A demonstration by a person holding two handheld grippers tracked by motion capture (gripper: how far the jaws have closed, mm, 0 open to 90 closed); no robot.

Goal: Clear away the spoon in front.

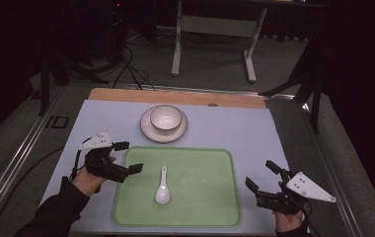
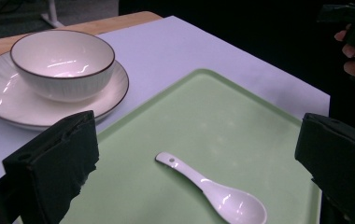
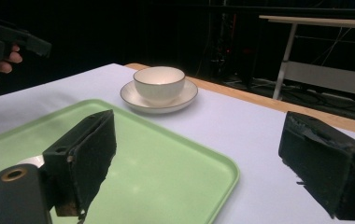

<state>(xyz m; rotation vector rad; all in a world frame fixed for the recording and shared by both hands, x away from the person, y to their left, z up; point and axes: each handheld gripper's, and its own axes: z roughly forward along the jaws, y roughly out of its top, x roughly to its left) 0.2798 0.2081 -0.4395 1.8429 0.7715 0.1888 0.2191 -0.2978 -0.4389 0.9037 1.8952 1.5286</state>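
The left gripper [image 1: 128, 157], released and empty, has the spoon [image 1: 162, 187] just ahead between its jaws, so it should probably lower straight and pinch the thin handle gently.

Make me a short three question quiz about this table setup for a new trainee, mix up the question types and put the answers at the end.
1. True or false: the spoon lies inside the bowl.
2. What does the bowl stand on? A) the green tray B) the saucer C) the bare table
3. Fill in: both the left gripper and the right gripper have their jaws ____.

Key: 1 false, it lies on the tray. 2 B. 3 open.
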